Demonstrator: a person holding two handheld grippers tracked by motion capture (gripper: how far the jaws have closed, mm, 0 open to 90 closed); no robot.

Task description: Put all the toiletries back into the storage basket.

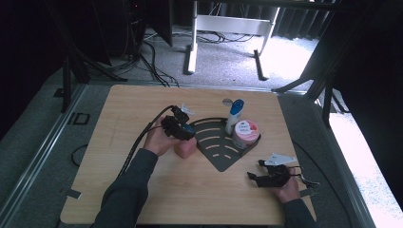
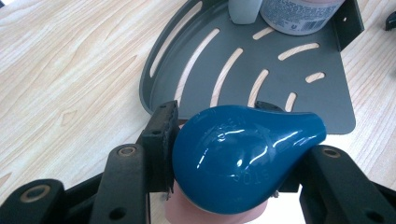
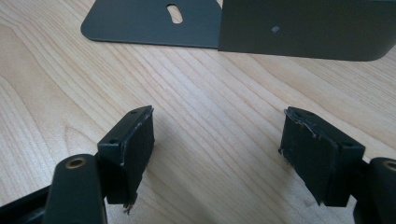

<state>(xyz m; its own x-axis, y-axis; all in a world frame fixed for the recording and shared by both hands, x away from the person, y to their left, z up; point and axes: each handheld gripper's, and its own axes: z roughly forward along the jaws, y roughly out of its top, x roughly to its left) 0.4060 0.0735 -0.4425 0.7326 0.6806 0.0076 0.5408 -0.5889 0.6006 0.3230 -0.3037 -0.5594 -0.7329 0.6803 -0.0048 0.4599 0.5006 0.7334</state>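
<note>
Near the bench's middle, just off the dark slotted caddy's (image 2: 327,84) curved edge, my left tool (image 2: 224,154) has its jaws clamped on the blue-capped pink bottle (image 2: 243,154). I judge the grasp done; next comes lifting it into the caddy. My right tool (image 3: 217,154) rests apart, empty, near the right front corner.

Count on the table (image 1: 119,190): one dark slotted corner rack (image 1: 219,153); one pink bottle with a blue cap (image 2: 243,149); one white tube with a blue cap (image 1: 234,115); one pink round tub (image 1: 245,133); one small silver disc (image 1: 227,100). Handheld tools: two, one left tool (image 2: 224,154), one right tool (image 3: 217,154).
</note>
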